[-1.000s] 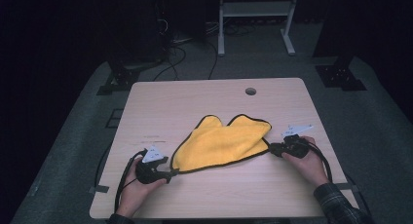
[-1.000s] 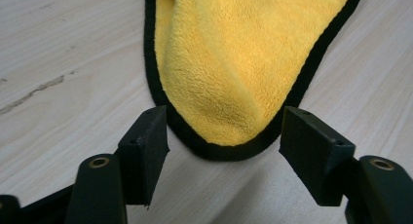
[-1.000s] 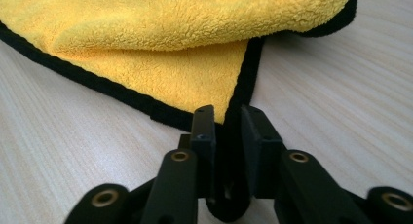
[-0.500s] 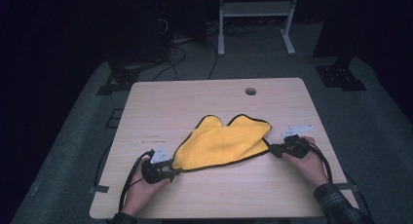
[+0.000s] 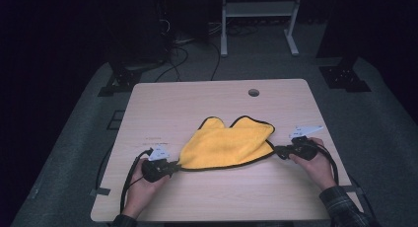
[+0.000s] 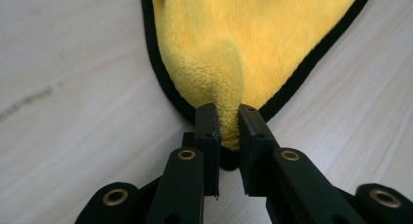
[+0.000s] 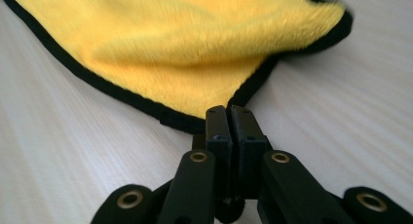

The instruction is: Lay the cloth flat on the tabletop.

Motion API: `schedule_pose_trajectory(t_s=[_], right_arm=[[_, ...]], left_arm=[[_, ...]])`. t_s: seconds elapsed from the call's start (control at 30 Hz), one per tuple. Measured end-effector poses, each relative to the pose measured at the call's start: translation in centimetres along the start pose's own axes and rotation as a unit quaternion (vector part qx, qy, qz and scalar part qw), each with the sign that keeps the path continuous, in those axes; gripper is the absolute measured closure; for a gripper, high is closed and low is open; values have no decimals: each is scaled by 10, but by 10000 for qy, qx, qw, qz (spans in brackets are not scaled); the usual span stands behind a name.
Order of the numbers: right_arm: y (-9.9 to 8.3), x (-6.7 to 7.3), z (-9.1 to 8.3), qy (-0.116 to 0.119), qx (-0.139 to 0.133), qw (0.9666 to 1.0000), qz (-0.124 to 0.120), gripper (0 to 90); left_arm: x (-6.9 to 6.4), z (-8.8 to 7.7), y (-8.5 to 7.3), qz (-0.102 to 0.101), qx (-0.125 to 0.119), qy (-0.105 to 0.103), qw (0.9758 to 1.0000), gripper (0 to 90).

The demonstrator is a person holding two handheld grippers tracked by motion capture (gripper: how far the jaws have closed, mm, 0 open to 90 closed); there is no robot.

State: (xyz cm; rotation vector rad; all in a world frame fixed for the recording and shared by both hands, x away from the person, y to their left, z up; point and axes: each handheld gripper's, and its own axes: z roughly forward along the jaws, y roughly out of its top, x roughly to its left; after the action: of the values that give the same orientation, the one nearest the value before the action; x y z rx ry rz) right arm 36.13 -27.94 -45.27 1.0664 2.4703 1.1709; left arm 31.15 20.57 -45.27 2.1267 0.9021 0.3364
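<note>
You have the yellow cloth (image 5: pixel 224 147) lying in the near middle of the table (image 5: pixel 197 96), folded over so that two rounded lobes point toward the far side, and you have pinched its two near corners. Your left gripper (image 6: pixel 227 121) grasps the near-left corner, with a wad of yellow pile bunched between its jaws; your right gripper (image 7: pixel 228 118) is clamped tight on the black-edged corner at the near right. So the gripping looks done; what seems left is the lift or pull that spreads or folds the cloth, since most of it lies flat on the wood. Little stands in your way: the tabletop around the cloth is bare, the round cable hole (image 5: pixel 253 92) sits well apart near the far edge, and the white frame (image 5: pixel 256 12) stands on the floor beyond. Mind your own trailing cables near the table's near edge.
</note>
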Motion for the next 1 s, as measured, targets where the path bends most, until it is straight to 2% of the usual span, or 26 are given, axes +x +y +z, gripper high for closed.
schedule_pose_trajectory(t_s=[0.03,0.07,0.13,0.17,0.2,0.23,0.27,0.33,0.57,0.67,0.7,0.77,0.83,0.9,0.97,1.0], right_arm=[[0,0,0,0,0,10000,0,861],[4,1,-10,14,-202,9998,25,861],[9,3,-19,11,-390,9992,12,861],[9,3,-19,11,-390,9992,12,861],[15,5,-28,17,-555,9985,5,862],[15,5,-28,17,-555,9985,5,862],[20,6,-36,-11,-736,9973,-39,862],[25,7,-43,-64,-881,9961,-60,862],[44,9,-68,-211,-1336,9907,-136,863],[50,12,-75,-230,-1423,9894,-154,863],[52,12,-76,-224,-1458,9889,-195,863],[53,12,-77,-204,-1493,9884,-177,863],[56,13,-82,-229,-1574,9872,-154,863],[58,14,-86,-220,-1630,9863,-154,863],[63,19,-98,-248,-1811,9828,-256,863],[66,21,-105,-273,-1914,9807,-294,863]], left_arm=[[0,0,0,0,0,0,10000,801],[1,-9,7,-70,-274,-47,9996,801],[2,-16,14,-82,-471,-71,9988,803],[2,-16,14,-82,-471,-71,9988,804],[4,-23,22,-122,-683,-93,9975,804],[4,-23,22,-122,-683,-93,9975,805],[6,-28,28,-140,-862,-102,9961,804],[8,-33,36,-186,-1026,-137,9945,805],[10,-43,60,-158,-1422,-183,9895,807],[10,-45,66,-171,-1508,-178,9883,809],[11,-48,73,-170,-1602,-200,9867,809],[11,-49,76,-169,-1634,-196,9862,810],[10,-56,85,-149,-1797,-210,9834,811],[9,-59,88,-135,-1842,-219,9826,811],[8,-71,96,-64,-2021,-204,9791,812],[8,-74,99,-52,-2061,-209,9783,812]])
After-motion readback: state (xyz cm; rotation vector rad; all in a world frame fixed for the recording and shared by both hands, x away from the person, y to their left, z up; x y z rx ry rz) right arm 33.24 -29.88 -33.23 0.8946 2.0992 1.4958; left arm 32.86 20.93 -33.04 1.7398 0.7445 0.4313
